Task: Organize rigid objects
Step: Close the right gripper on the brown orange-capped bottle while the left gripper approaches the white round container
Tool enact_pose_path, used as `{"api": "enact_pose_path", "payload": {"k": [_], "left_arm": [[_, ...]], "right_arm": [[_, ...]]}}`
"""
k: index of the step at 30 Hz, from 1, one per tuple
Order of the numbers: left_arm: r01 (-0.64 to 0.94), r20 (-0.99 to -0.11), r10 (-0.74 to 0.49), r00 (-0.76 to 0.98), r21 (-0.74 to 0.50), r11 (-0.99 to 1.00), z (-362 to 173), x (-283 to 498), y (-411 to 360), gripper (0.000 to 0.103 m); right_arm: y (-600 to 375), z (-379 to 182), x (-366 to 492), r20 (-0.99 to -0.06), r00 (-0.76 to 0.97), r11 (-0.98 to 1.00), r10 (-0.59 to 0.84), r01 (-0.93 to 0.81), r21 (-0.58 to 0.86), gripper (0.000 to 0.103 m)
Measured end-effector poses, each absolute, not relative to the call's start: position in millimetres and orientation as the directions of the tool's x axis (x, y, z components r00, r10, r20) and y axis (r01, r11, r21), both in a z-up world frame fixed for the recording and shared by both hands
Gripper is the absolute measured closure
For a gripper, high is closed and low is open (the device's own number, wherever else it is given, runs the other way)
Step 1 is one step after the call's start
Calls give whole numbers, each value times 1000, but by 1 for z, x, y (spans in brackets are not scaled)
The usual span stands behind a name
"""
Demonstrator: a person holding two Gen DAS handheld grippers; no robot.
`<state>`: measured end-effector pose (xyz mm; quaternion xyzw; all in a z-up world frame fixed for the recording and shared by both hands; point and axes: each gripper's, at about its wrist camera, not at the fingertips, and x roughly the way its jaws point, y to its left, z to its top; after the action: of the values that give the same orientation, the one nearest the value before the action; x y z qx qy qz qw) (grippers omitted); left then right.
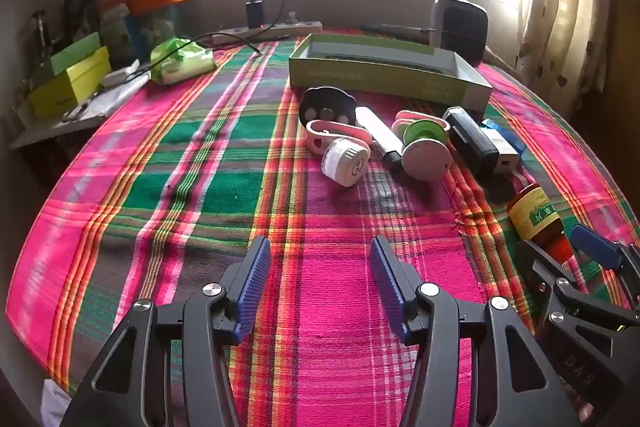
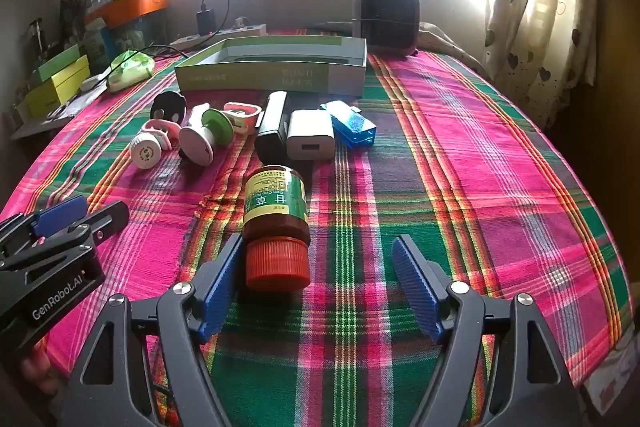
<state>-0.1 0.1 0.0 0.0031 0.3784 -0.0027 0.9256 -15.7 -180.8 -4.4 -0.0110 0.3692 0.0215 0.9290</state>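
Note:
A brown bottle (image 2: pixel 275 207) with a red cap and green label lies on the plaid cloth between the fingers of my open right gripper (image 2: pixel 318 283), its cap against the left finger. The bottle also shows in the left wrist view (image 1: pixel 538 219). My left gripper (image 1: pixel 320 287) is open and empty over bare cloth, left of the bottle. Behind lie a white round jar (image 2: pixel 146 151), a green and white spool (image 2: pixel 206 137), a black case (image 2: pixel 272 129), a white charger (image 2: pixel 310 139) and a blue box (image 2: pixel 354 125). An open green cardboard box (image 2: pixel 272 77) stands beyond them.
A grey heater (image 2: pixel 386 17) stands at the back of the table. A power strip with a charger (image 2: pixel 208 21) and a green packet (image 2: pixel 130 69) lie back left. Yellow-green boxes (image 2: pixel 56 83) and an orange tray (image 2: pixel 128 5) sit on the left. Curtains hang on the right.

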Motion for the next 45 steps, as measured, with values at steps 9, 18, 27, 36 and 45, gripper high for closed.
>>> {"api": "enact_pose_path", "payload": {"k": [9, 18, 27, 36, 45], "left_arm": [[7, -699, 6, 715, 15, 1000, 0, 0, -1, 52], [21, -708, -3, 706, 16, 1000, 7, 7, -8, 52], [50, -712, -33, 701, 3, 999, 3, 13, -2, 52], [92, -724, -94, 684, -43, 995, 3, 21, 5, 52], [154, -711, -141, 688, -46, 987, 14, 38, 5, 52]], "right_arm": [[-181, -5, -14, -688, 724, 999, 40, -54, 1, 29], [-180, -3, -14, -692, 720, 998, 44, -62, -1, 29], [-175, -6, -7, -695, 715, 995, 76, -103, 2, 38], [-177, -4, -2, -693, 715, 993, 90, -117, 9, 68], [-180, 0, 3, -693, 713, 991, 110, -132, 22, 70]]}}
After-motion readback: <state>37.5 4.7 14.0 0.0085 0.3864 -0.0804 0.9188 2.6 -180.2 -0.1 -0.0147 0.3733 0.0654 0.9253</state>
